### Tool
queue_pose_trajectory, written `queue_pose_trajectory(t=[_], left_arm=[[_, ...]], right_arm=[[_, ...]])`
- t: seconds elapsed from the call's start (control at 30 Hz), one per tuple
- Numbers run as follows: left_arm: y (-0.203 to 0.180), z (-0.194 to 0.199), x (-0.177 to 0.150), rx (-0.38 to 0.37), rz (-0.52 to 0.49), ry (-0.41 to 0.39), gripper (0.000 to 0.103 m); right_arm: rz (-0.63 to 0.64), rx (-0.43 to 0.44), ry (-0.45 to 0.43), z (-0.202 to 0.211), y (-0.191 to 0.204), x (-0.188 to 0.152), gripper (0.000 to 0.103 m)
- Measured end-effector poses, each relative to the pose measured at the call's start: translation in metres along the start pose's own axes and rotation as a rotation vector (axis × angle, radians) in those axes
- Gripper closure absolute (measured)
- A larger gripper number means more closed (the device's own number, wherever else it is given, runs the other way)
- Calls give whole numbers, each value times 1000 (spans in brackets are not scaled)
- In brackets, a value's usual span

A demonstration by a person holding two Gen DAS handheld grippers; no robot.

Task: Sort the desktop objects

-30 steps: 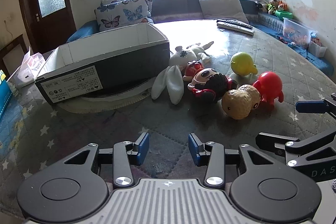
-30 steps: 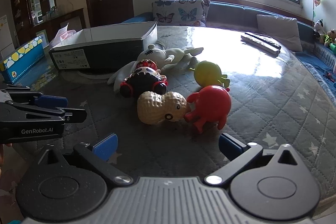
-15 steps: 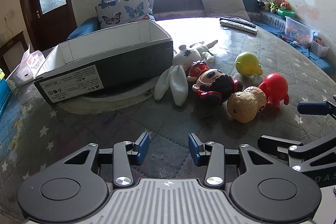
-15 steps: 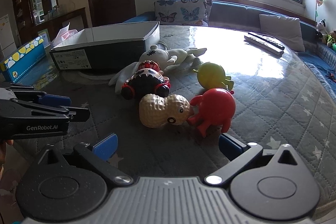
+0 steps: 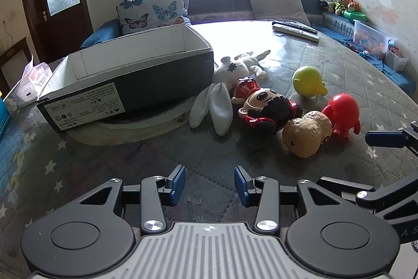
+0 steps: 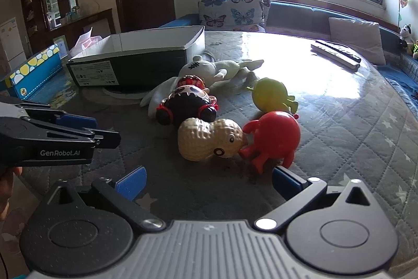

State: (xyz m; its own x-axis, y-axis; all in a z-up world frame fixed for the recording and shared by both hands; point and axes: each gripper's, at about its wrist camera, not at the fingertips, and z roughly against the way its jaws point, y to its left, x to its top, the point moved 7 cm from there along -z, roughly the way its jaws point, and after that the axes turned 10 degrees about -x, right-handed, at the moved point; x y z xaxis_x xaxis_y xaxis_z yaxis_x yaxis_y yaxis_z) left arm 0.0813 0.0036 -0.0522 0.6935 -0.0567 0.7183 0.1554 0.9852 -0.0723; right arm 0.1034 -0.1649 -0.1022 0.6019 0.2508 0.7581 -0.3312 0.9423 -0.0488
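Toys lie in a cluster on the quilted table: a tan peanut toy [image 6: 209, 139], a red round toy [image 6: 274, 139], a yellow round toy [image 6: 271, 96], a black-haired doll [image 6: 188, 103] and a white plush rabbit [image 6: 216, 69]. An open black-and-white box [image 5: 130, 75] stands left of them. My right gripper [image 6: 209, 181] is open and empty, just short of the peanut toy and the red toy. My left gripper [image 5: 209, 184] is open and empty, above bare quilt in front of the box and toys. In the left wrist view the peanut toy [image 5: 308, 134] is ahead to the right.
Remote controls [image 5: 295, 29] lie at the far side of the table. A blue spotted box [image 6: 31, 75] and a white bag [image 5: 31, 80] sit at the left edge. A sofa with butterfly cushions [image 5: 154, 9] runs behind the table. The left gripper's side [image 6: 52, 137] shows in the right wrist view.
Both grippers have moved forward toward the toys, which now look larger and closer. Both sets of jaws have stayed open and empty. No toy has moved.
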Motion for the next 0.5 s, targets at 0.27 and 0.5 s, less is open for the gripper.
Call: queue_pose_trajectory(t=[0.27, 0.5], left_arm=[[0, -3, 5, -18, 0, -2, 59], [-5, -6, 11, -49, -7, -1, 59]], right_arm=[[8, 10, -4, -2, 0, 3, 0], [4, 15, -5, -7, -2, 6, 0]])
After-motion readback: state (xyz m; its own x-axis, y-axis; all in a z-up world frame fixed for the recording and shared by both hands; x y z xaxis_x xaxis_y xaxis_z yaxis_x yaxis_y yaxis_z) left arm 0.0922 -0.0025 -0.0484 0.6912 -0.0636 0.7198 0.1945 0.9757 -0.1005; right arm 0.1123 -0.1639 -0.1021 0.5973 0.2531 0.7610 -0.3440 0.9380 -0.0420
